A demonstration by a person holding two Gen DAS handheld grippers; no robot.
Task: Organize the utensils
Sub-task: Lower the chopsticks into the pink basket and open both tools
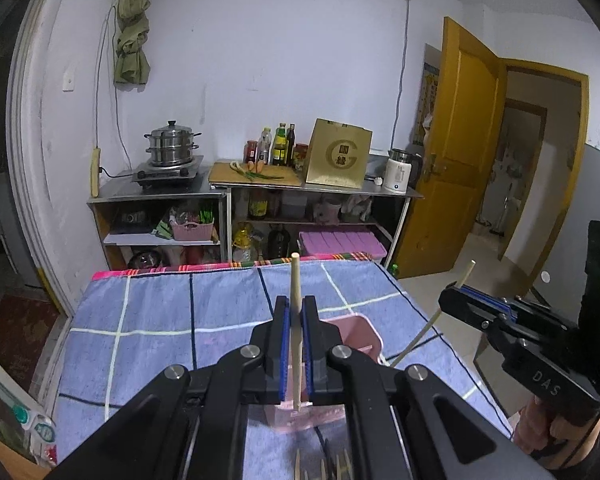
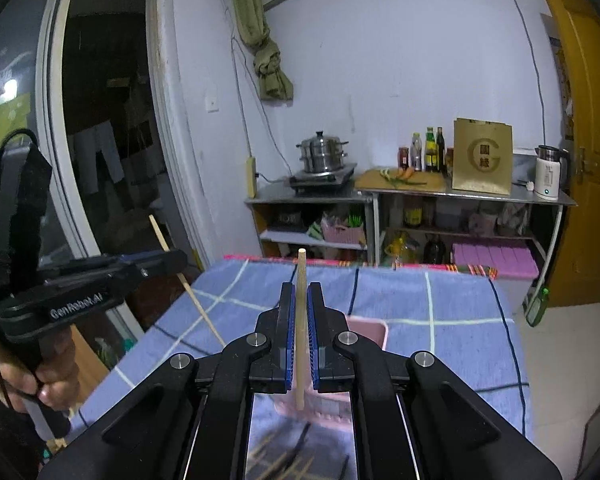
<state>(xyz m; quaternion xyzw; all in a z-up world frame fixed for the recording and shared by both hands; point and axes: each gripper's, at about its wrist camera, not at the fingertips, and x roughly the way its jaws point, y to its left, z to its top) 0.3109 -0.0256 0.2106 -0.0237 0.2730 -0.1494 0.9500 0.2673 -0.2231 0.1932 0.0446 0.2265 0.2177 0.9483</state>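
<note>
Chopsticks: I've got one pale wooden chopstick point(image 1: 295, 308) pinched upright in the left gripper point(image 1: 295, 312), another point(image 2: 300, 320) in the right gripper point(image 2: 300, 300). Both sit above the pink plastic bin point(image 1: 360, 330) at 12 o'clock. Nothing binned yet that I can see; more utensils point(image 2: 284, 460) lie at 6 o'clock.

A blue checked cloth point(image 1: 160, 320) covers the table, with a striped coloured edge at its far side. Behind it, against the white wall, stand two metal shelf units. On the left one a steel steamer pot point(image 1: 172, 143) sits on a small stove point(image 1: 168, 174). On the right one lie a wooden cutting board point(image 1: 256, 174) with vegetables, several bottles point(image 1: 276, 145), a golden paper bag point(image 1: 339, 153) and a white kettle point(image 1: 398, 172). A yellow wooden door point(image 1: 466, 148) stands open at the right. A green curtain point(image 2: 266, 52) hangs knotted on the wall.
</note>
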